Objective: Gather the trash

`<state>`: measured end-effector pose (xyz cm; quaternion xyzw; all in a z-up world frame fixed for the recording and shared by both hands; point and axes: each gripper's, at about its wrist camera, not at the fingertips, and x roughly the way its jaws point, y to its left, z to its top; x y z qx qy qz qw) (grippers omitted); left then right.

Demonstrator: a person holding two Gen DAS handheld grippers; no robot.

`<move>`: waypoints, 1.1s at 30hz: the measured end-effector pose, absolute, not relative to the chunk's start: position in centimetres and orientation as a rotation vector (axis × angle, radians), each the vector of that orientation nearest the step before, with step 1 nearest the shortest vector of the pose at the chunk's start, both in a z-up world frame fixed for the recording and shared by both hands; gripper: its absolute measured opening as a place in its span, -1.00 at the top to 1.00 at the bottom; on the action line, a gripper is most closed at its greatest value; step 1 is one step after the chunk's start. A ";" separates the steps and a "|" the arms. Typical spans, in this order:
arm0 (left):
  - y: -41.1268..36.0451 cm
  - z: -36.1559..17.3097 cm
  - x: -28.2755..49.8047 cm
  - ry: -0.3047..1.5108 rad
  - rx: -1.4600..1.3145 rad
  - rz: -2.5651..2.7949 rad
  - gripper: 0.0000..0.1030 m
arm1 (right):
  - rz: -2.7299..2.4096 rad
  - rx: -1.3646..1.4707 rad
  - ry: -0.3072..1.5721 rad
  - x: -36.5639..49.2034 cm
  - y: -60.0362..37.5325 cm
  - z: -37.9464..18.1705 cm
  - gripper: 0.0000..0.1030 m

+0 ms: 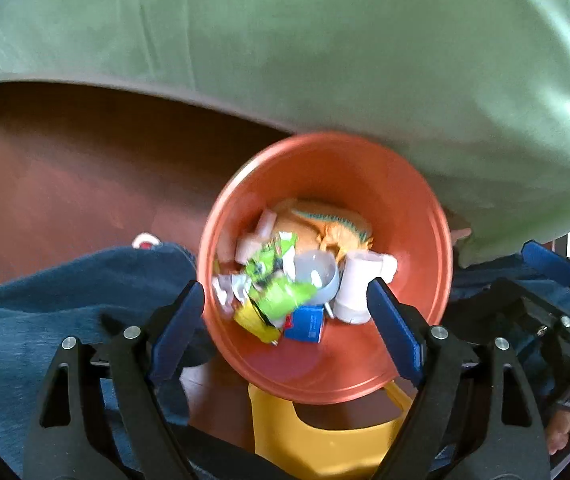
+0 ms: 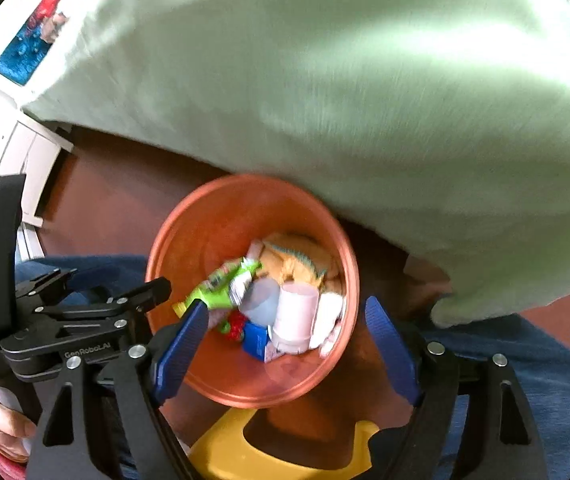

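Bin: the orange bin point(image 1: 325, 376) stands on the brown floor, against the green bedcover point(image 1: 325, 40); its mouth faces up at both tools.
Trash: wrappers, cups and a small blue box point(image 1: 304, 323) lie heaped at its bottom, the green wrapper point(image 1: 281, 280) on top.
Left tool point(image 1: 285, 316): jaws wide apart, nothing between the pads; the heap lies straight ahead, at twelve o'clock.
Right tool point(image 2: 287, 344): also spread and empty; bin centre at about eleven o'clock.
Nearer: I'd judge the left tool sits more squarely over the bin.
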<state>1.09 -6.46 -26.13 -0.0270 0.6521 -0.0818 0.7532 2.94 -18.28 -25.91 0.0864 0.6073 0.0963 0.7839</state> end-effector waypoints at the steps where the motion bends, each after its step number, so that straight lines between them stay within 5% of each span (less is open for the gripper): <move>1: -6.4 -24.8 1.1 1.389 -0.057 -0.180 -0.58 | 0.206 0.184 1.276 3.0 -18.6 -24.7 -0.57; 19: -3.7 -2.2 -0.1 0.767 -0.008 -0.083 -0.77 | 0.138 0.152 0.710 2.8 -21.0 -6.0 -0.84; 33: -4.2 2.5 -1.4 0.613 0.019 -0.047 -0.78 | 0.145 0.094 0.533 0.9 -20.2 -1.1 -0.89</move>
